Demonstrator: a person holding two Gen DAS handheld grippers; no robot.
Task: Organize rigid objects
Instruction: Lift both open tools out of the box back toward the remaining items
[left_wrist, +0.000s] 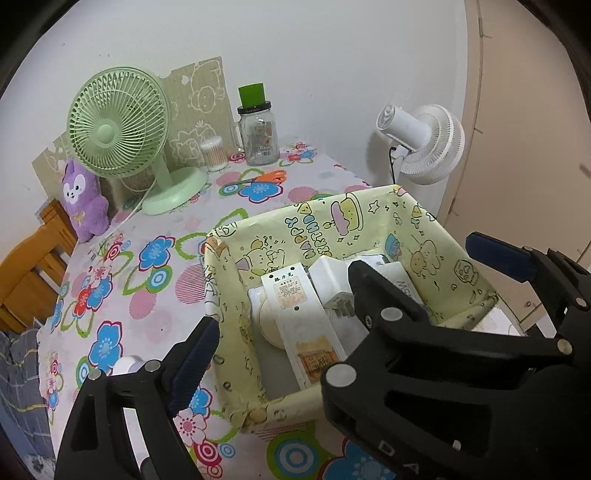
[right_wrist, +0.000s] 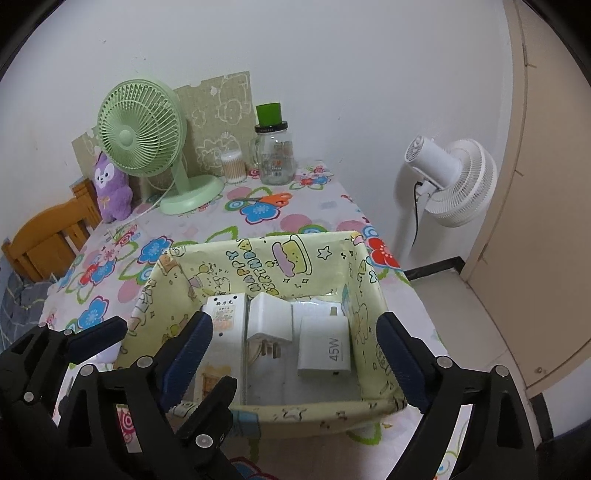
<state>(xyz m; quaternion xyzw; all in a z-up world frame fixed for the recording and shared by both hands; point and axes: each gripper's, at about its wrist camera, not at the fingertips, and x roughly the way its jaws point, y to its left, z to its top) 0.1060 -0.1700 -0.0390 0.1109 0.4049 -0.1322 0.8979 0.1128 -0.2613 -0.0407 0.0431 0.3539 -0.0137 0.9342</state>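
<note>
Flowered cloth covered the table, which stood against a white wall, its right edge beside a white standing fan on the floor and a beige door. Along the far edge, left to right, sat a purple plush toy, a green desk fan, a tub of cotton swabs and a glass jar with a green cap; orange-handled scissors lay just in front of the jar. A wooden chair stood off the left edge.

Near the table's near right corner sat the yellow cartoon-print box. Inside, left to right, lay a long white power strip, its long axis running from near wall to far wall, a white plug adapter with prongs pointing toward the near wall, and a 45W charger lying flat, its print running front to back.

The left gripper hung above the box's left wall, jaws spread wide with nothing held. The right gripper hovered over the box's near side, jaws likewise wide apart and empty.
</note>
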